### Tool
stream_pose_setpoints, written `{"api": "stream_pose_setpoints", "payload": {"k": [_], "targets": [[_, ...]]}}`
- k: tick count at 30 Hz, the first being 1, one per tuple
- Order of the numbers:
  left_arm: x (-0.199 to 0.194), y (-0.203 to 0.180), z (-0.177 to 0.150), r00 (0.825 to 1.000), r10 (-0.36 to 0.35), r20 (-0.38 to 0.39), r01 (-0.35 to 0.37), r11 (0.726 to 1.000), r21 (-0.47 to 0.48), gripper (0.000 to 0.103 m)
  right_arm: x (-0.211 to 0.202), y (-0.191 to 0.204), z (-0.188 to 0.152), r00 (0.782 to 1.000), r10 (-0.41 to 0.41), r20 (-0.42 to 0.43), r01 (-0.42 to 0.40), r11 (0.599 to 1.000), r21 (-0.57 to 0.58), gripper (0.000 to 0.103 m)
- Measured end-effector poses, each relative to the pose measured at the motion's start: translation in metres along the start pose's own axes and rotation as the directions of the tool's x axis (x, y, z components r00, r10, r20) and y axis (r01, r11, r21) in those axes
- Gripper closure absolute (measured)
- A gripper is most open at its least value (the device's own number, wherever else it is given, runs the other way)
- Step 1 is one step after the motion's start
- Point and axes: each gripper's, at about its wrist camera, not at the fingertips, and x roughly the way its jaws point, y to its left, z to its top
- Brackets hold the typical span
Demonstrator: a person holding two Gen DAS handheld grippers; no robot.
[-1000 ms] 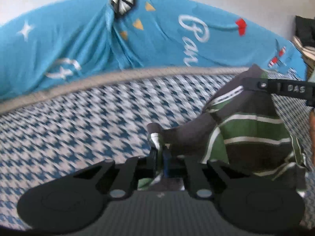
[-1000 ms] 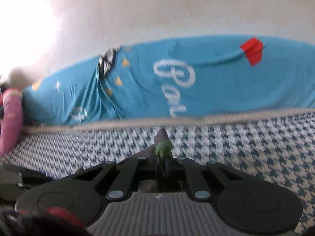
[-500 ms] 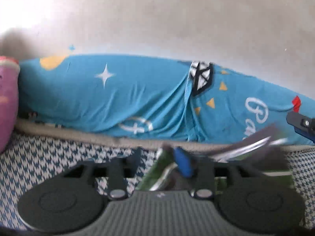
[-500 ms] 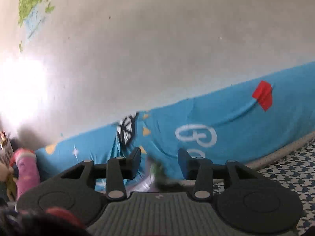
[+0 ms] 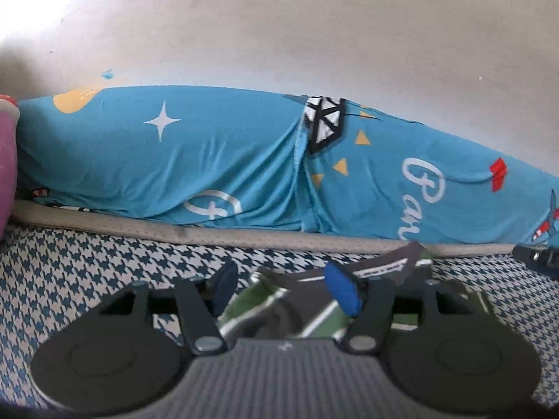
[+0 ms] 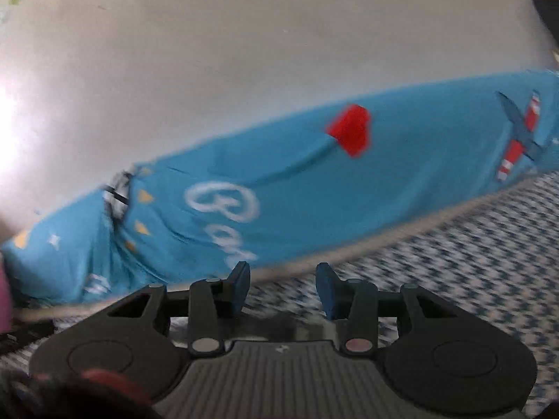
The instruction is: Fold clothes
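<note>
Left gripper (image 5: 284, 288): jaws spread wide, nothing clamped between the blue pads (image 5: 340, 289). A striped garment (image 5: 314, 305), green and dark grey with thin white lines, is seen lying on the houndstooth bedcover (image 5: 87, 272) directly under and just ahead of the spread fingers, its far edge reaching toward 1 o'clock in the left wrist view; whether the cloth touches either pad cannot be told. At 3 o'clock in that view a dark part of the other gripper is seen at the frame edge, just above the bedcover. Behind the garment, at 12 o'clock, a long blue bolster (image 5: 227, 160) printed with a white star, yellow triangles, white script and a red shape is laid against a pale wall (image 5: 279, 28), with a beige mattress edge (image 5: 174, 232) running below it. A pink cushion (image 5: 7, 160) is noted at 9 o'clock. Right gripper (image 6: 283, 289): jaws likewise released and parted, nothing held. The right wrist view is blurred; a grey patch of cloth is made out just below the fingers at 6 o'clock, but its pattern cannot be read. The same bolster is seen slanting from 8 o'clock up to 2 o'clock, with a small aeroplane print (image 6: 520, 139) near 2 o'clock.
</note>
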Motion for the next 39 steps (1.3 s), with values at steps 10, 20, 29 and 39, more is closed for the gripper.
{"api": "stream_pose_setpoints", "payload": {"k": [10,20,29,39], "targets": [[-0.029,-0.015,-0.018,0.998,-0.035,-0.048,0.035,0.999,0.007,0.028,0.016,-0.054,-0.03,0.98,-0.006,-0.197,0.029,0.993,0.114,0.061],[-0.048,-0.003,-0.054,0.994,0.01,-0.109,-0.007,1.0,0.026,0.026,0.032,-0.043,-0.051,0.985,-0.014,-0.172,0.021,0.999,0.039,0.061],[-0.035,0.014,-0.053,0.987,0.038,-0.156,-0.042,0.999,-0.024,0.014,0.04,-0.016,-0.061,0.987,-0.03,-0.161,0.017,0.997,-0.081,0.088],[-0.034,0.019,-0.05,0.986,0.053,-0.159,-0.061,0.997,-0.05,0.012,0.003,-0.008,-0.037,0.98,-0.195,0.03,0.198,0.974,-0.112,0.098]]}}
